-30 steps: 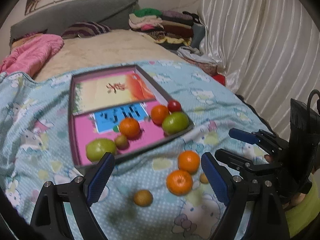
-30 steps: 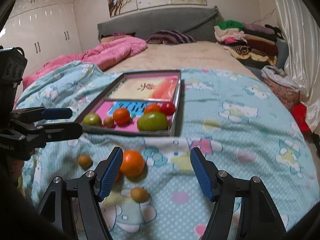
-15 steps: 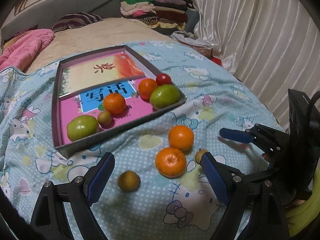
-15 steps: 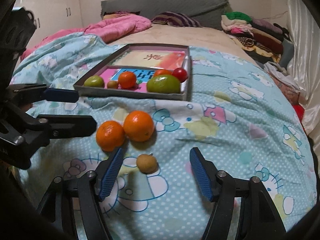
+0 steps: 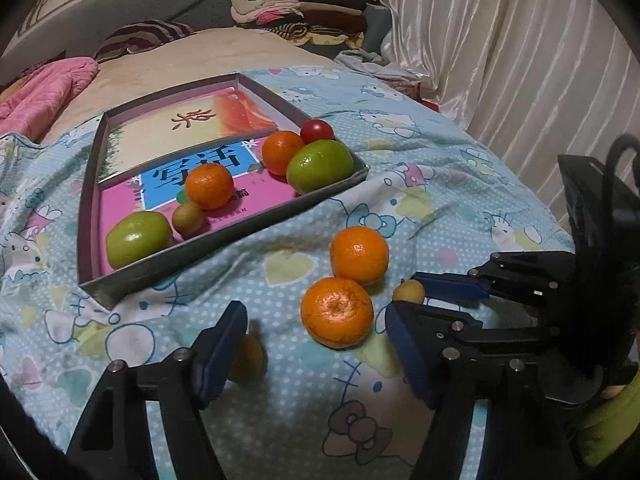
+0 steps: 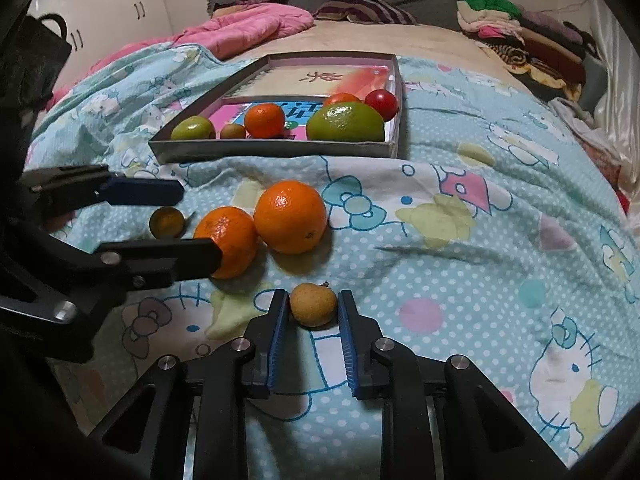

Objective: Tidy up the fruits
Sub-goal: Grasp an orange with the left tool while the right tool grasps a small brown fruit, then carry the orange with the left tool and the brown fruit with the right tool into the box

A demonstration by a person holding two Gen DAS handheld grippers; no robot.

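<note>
Your right gripper (image 6: 313,312) sat low over the cartoon-print bedspread (image 6: 460,264) with its blue pads on either side of a small tan longan (image 6: 313,304), narrowed to about the fruit's width; whether the pads actually pressed on it, I cannot tell. Just ahead of those fingers and to their left, two mandarins touched each other: the larger one (image 6: 290,216) farther out, the other (image 6: 228,240) partly hidden behind one finger of your left gripper (image 6: 192,224), which reached in from the left side of that view.

Your left gripper (image 5: 316,340) was wide open and held nothing. Between its fingers lay the nearer mandarin (image 5: 337,312), with the second mandarin (image 5: 359,255) just beyond it. A small brownish fruit (image 5: 247,358) lay just beside the inside of its left pad (image 5: 218,350), partly hidden by it. To the right of its right finger, your other tool's blue pads flanked the longan (image 5: 409,291).

Farther ahead of both tools, the shallow box tray (image 5: 224,246) rested on the bedspread. It held two green fruits (image 5: 138,237) (image 5: 320,165), two mandarins (image 5: 209,186) (image 5: 282,151), a small brown fruit (image 5: 187,217) and a red cherry tomato (image 5: 317,131) at its far right corner.
</note>
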